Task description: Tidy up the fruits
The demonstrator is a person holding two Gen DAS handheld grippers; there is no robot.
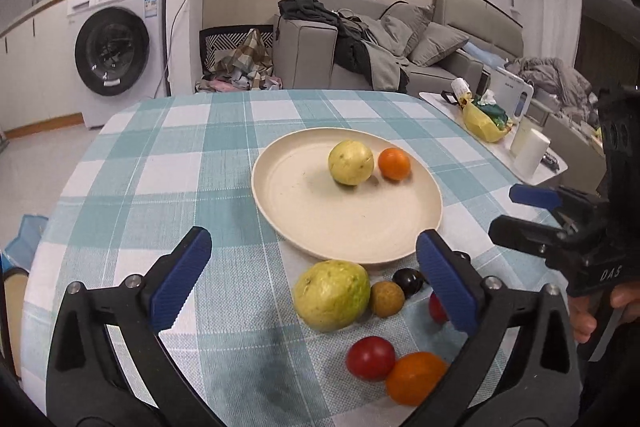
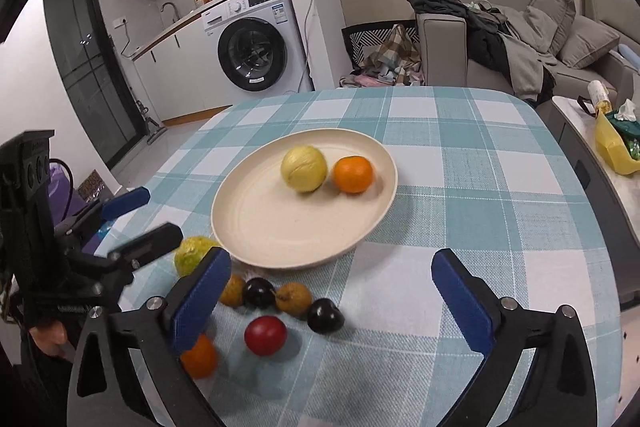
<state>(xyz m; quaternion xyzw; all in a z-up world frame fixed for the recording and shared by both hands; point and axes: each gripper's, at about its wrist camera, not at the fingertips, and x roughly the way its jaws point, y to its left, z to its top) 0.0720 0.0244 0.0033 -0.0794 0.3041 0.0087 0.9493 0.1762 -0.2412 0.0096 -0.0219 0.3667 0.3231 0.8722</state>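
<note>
Both grippers stand open and empty: left gripper (image 1: 314,281) above the loose fruit, right gripper (image 2: 332,301) beside it. Judged status: task partly complete. Done: one yellow-green guava (image 1: 351,163) and one orange (image 1: 394,164) lie touching on the cream plate (image 1: 304,219). Remaining, on the cloth just in front of the plate: a larger guava (image 1: 331,295), a second orange (image 1: 416,378), red tomatoes (image 1: 370,357), two dark plums (image 2: 325,315), brown longans (image 1: 386,299). Surface: table under a teal-and-white checked tablecloth (image 1: 168,167). Room: grey sofa (image 1: 424,43), washing machine (image 1: 116,47).
</note>
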